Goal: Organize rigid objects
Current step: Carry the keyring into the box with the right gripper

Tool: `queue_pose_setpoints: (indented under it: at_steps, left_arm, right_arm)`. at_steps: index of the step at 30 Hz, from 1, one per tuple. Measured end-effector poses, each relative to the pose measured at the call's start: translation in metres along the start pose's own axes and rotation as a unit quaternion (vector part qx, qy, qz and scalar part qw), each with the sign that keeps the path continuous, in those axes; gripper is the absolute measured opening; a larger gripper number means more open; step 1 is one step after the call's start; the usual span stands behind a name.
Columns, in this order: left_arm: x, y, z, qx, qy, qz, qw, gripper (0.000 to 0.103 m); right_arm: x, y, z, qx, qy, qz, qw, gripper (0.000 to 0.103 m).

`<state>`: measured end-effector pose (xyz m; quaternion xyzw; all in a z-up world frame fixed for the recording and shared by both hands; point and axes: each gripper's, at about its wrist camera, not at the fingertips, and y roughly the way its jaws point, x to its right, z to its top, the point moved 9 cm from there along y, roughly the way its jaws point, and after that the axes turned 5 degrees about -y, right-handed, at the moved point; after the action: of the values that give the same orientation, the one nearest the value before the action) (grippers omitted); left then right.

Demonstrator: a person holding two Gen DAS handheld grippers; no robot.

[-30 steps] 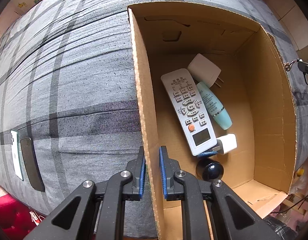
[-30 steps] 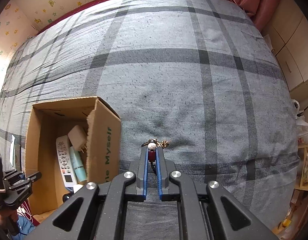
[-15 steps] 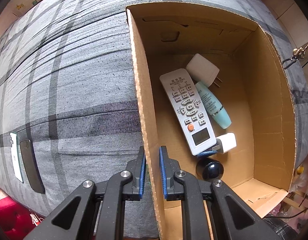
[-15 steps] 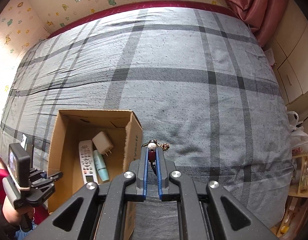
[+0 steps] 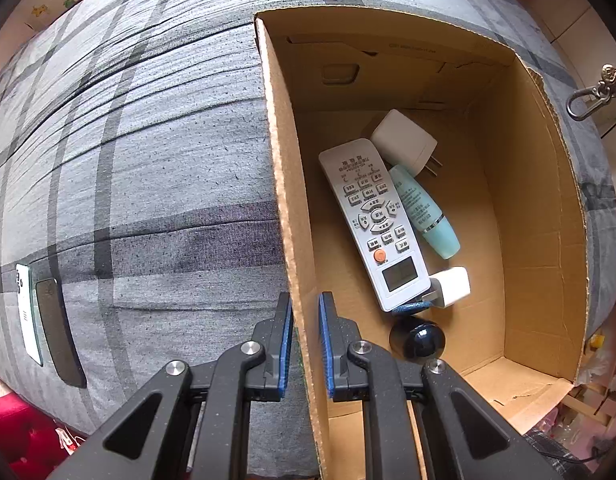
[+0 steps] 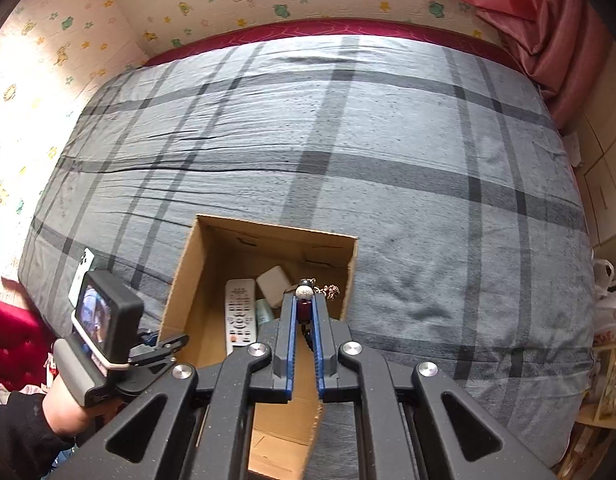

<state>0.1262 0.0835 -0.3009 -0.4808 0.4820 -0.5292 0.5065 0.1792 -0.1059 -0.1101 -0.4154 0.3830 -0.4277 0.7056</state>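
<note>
An open cardboard box (image 5: 539,220) sits on the grey plaid bed. Inside lie a white remote (image 5: 373,224), a white charger (image 5: 403,142), a teal tube (image 5: 423,212), a small white adapter (image 5: 451,286) and a dark round object (image 5: 421,338). My left gripper (image 5: 306,320) is shut on the box's left wall, pointing straight down. My right gripper (image 6: 304,308) is shut on a keychain (image 6: 304,300) with a dark red piece, a white bead and a brass clasp. It hangs above the box (image 6: 276,226), over the right side of the opening. In the left wrist view the keychain's clasp (image 5: 595,88) dangles at the upper right.
A white phone (image 5: 28,312) and a dark flat case (image 5: 60,332) lie on the bed left of the box. A person's hand (image 6: 64,404) holds the left gripper (image 6: 168,346). Patterned wall runs along the bed's far and left sides; cabinets and bags stand right.
My right gripper has risen and moved left with the keychain, from over the bed to above the box. The left gripper has kept still on the box wall.
</note>
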Motion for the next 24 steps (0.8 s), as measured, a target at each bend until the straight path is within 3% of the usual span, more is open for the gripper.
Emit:
queue_pose_setpoints:
  at_steps: [12,24]
  left_arm:
    - [-0.002,0.000,-0.001,0.001,-0.002,-0.005,1.0000,0.013]
    - [-0.003,0.000,-0.001,0.001,-0.003,-0.008,1.0000,0.013]
  right_arm:
    - [-0.049,0.034,-0.027,-0.043,-0.042,0.030,0.998,0.006]
    - [-0.063,0.092,-0.063,-0.099,-0.061,0.032,0.993,0.006]
